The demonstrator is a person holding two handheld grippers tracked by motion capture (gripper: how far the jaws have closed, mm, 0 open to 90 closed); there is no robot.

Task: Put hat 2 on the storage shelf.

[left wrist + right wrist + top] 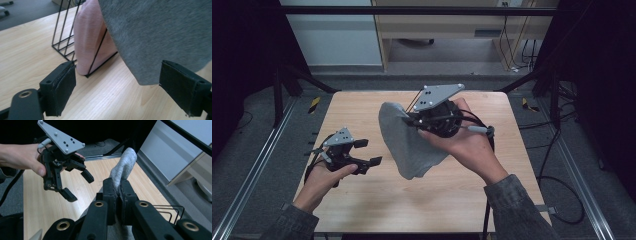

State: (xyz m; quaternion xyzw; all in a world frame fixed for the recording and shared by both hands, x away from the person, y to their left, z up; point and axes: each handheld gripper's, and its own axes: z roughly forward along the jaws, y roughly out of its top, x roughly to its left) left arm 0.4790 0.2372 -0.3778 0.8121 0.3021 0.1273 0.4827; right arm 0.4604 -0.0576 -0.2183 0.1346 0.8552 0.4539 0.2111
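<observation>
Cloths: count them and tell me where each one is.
2. The grey cloth hangs from the right gripper above the table; the pink cloth stands in the wire rack. Others may be hidden.

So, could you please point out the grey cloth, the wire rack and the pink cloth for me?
grey cloth (404,145): high view, middle of the hanging fabric.
wire rack (62,42): left gripper view, upright black wires.
pink cloth (87,37): left gripper view, its folded face.
</observation>
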